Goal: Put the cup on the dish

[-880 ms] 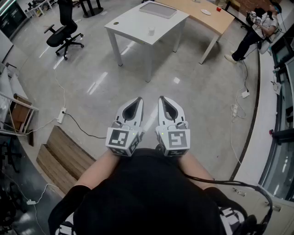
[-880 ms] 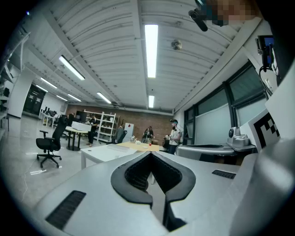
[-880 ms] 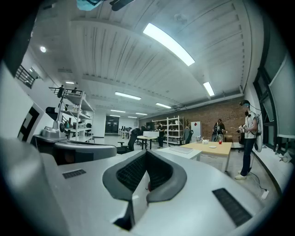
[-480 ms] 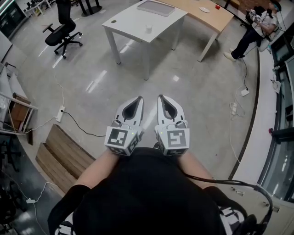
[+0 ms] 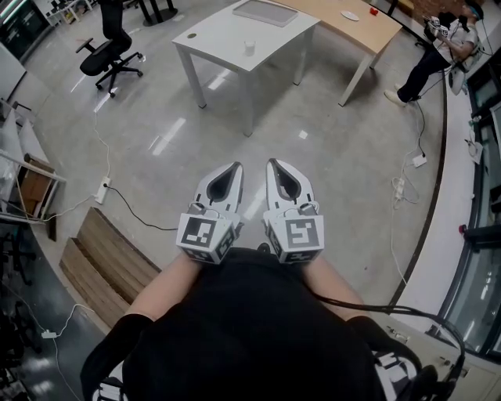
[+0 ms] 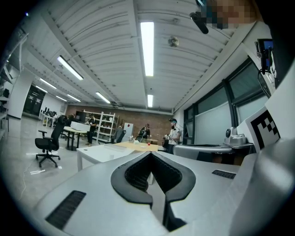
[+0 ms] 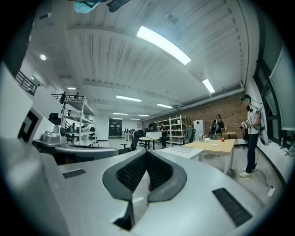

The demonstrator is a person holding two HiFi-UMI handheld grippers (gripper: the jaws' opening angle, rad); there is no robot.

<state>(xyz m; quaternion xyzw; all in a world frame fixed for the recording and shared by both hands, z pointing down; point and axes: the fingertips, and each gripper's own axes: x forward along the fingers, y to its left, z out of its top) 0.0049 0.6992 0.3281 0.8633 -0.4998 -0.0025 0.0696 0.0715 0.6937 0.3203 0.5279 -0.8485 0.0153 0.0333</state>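
White table (image 5: 219,35), far ahead of the fingertips: matte top, square legs, grey flat tray (image 5: 268,12) at its far end.

- Cup (image 5: 249,47): small, white, cylindrical. It stands upright on that table, well apart from both grippers; material too small to tell.
- Dish (image 5: 350,16): shallow, white, round. It lies on the wood table (image 5: 368,35) beyond and to the right of the cup; a small red item sits near it.
- Left gripper (image 5: 236,167) and right gripper (image 5: 272,162): side by side, level, near the torso. Smooth grey shells, black ribbed pads enclosing a teardrop opening. Each pair of fingers is pressed together at the tips, nothing pinched.
- Floor (image 5: 313,157): polished grey, glossy with light streaks, under and ahead of the fingers.
- Chair (image 5: 109,59): black, wheeled, far left of the fingers.

Change: over the last second the cup and its table have slid slightly up and left in the head view, while both grippers keep their pose and closure. That reads as a small shift of gaze. The task is judged not started, with the walk to the table and the grasp yet to come.
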